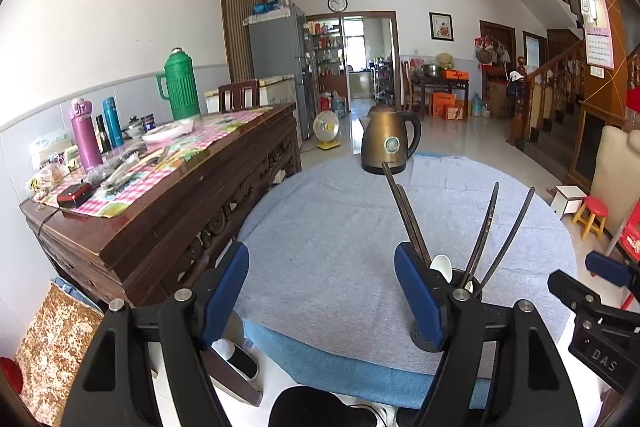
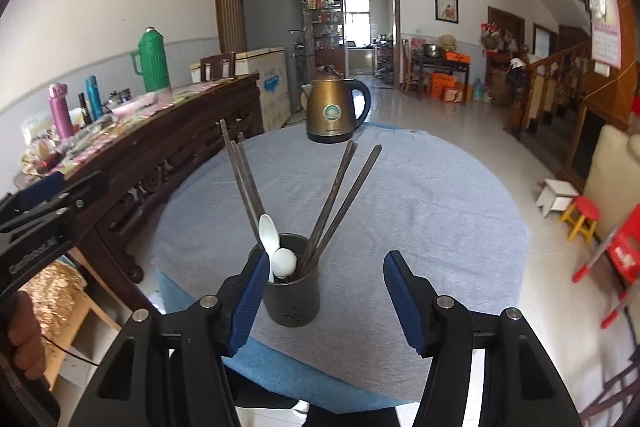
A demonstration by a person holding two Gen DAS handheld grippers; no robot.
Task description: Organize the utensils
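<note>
A dark grey utensil holder (image 2: 294, 289) stands upright near the front edge of the round table (image 2: 420, 211). Several dark chopsticks (image 2: 338, 199) and two white spoons (image 2: 269, 231) stick out of it. My right gripper (image 2: 322, 301) is open and empty, its fingers on either side of the holder without touching it. My left gripper (image 1: 322, 291) is open and empty, left of the holder (image 1: 430, 341), which is mostly hidden behind its right finger (image 1: 418, 297). Chopsticks (image 1: 404, 205) and a spoon (image 1: 440, 265) show above it.
A bronze electric kettle (image 2: 334, 109) stands at the table's far edge. A grey-blue cloth (image 1: 340, 219) covers the table. A dark wooden sideboard (image 1: 172, 195) with flasks and clutter runs along the left. Small stools (image 2: 582, 217) stand on the floor at the right.
</note>
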